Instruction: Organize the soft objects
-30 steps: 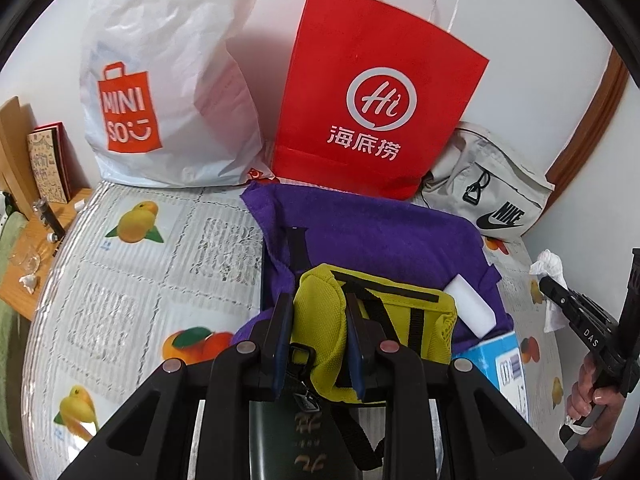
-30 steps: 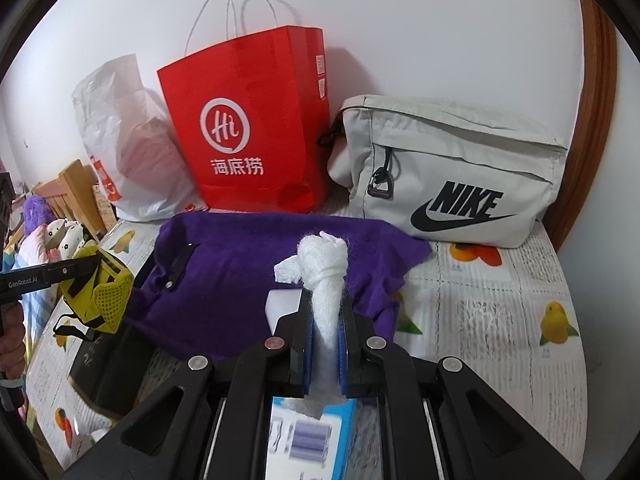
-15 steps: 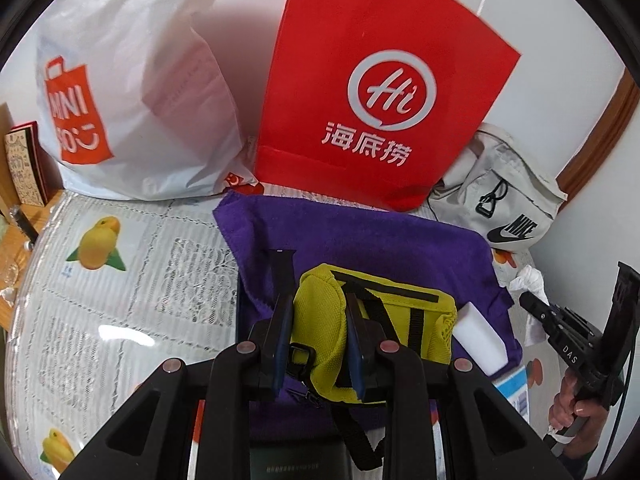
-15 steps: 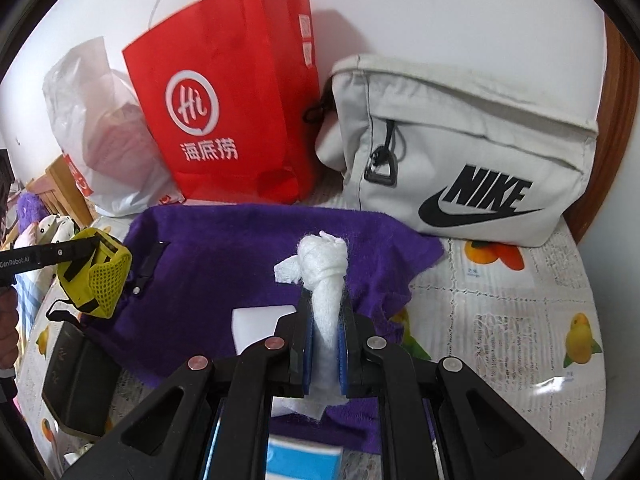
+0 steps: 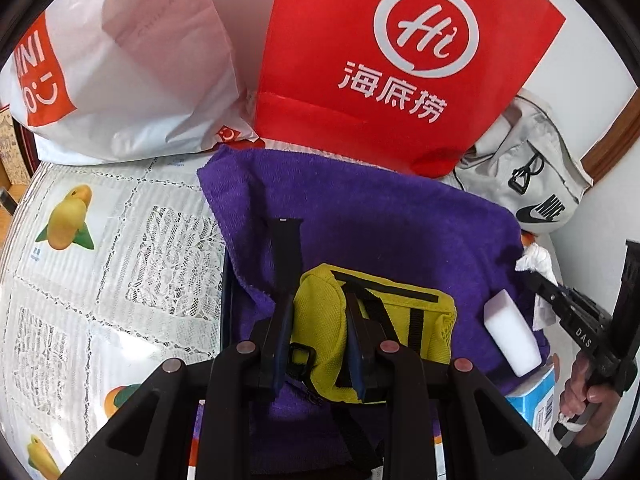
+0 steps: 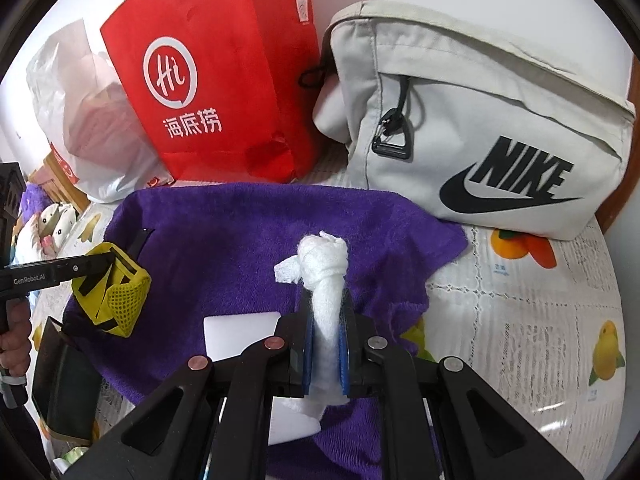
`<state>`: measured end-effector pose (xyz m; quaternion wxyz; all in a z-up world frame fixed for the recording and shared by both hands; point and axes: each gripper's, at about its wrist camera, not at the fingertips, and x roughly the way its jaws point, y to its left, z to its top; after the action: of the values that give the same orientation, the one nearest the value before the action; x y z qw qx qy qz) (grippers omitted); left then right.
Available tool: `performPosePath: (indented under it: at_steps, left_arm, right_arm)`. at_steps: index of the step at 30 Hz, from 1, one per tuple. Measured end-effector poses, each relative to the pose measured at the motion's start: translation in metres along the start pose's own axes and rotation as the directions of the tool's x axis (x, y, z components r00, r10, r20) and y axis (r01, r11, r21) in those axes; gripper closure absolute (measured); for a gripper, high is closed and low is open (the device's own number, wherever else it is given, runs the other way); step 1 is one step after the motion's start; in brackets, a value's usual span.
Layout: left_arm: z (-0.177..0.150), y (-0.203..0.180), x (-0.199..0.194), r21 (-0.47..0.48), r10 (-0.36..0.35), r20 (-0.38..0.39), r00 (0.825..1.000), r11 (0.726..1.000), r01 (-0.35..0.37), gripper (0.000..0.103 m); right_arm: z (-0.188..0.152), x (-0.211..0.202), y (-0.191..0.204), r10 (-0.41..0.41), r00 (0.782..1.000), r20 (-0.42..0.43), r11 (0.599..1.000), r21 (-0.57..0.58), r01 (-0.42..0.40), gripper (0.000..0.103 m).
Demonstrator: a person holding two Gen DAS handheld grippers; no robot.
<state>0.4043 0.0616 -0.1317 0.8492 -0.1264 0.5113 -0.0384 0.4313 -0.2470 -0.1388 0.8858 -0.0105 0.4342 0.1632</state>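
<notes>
Left wrist view: our left hand-held gripper (image 5: 318, 344) is nearly pressed together, its blue pads pinching one end of a yellow pouch (image 5: 372, 332). The pouch hangs above a purple towel (image 5: 380, 216), its long axis running crosswise from the jaws out to the right, black straps trailing below. At the right edge we see our right hand-held gripper (image 5: 532, 276) with a hand (image 5: 584, 392) on its grip.

In the right wrist view, that right hand-held gripper (image 6: 326, 344) is almost fully closed, clamped on a white knotted cloth (image 6: 324, 276). The cloth stands lengthwise along the fingers, its knotted end pointing away from us toward the back of the tabletop (image 6: 520, 320), over the towel's right half. A white block (image 6: 236, 336) lies on the towel just left of the jaws.

Behind the towel stand a red bag (image 6: 208, 80), a white plastic bag (image 5: 132, 72) to its left and a grey Nike bag (image 6: 480, 120) to its right, all against the wall. A blue box (image 5: 536, 396) peeks out under the towel's right edge.
</notes>
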Motion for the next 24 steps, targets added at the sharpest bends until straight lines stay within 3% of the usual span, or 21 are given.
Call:
performPosePath:
  at_steps: [12, 13, 14, 16, 19, 24]
  left_arm:
    - [0.002, 0.003, 0.013, -0.002, 0.000, -0.036, 0.999, 1.000, -0.001, 0.077]
    - [0.001, 0.003, 0.012, 0.002, 0.004, -0.033, 0.999, 1.000, -0.004, 0.077]
    - [0.001, 0.003, 0.010, 0.005, 0.013, -0.024, 1.000, 1.000, -0.013, 0.076]
    - [0.001, 0.006, 0.006, 0.002, 0.011, -0.010, 1.000, 1.000, -0.011, 0.070]
    - [0.000, 0.007, -0.003, 0.004, 0.003, 0.006, 1.000, 1.000, -0.003, 0.055]
    - [-0.002, 0.009, -0.025, 0.005, 0.007, 0.041, 0.999, 1.000, -0.007, 0.051]
  right_arm:
    - [0.001, 0.016, 0.001, 0.010, 0.998, -0.067, 1.000, -0.015, -0.011, 0.088]
    - [0.000, 0.017, 0.002, 0.007, 0.997, -0.072, 1.000, -0.019, -0.008, 0.082]
    - [0.000, 0.017, 0.002, 0.004, 0.997, -0.081, 1.000, -0.022, -0.006, 0.068]
    - [-0.001, 0.015, 0.002, -0.007, 0.997, -0.076, 1.000, -0.021, 0.006, 0.055]
    - [-0.002, 0.007, 0.002, 0.000, 0.998, -0.061, 1.000, -0.004, 0.000, 0.055]
    - [-0.004, -0.012, 0.005, -0.001, 1.000, -0.032, 1.000, 0.018, 0.002, 0.055]
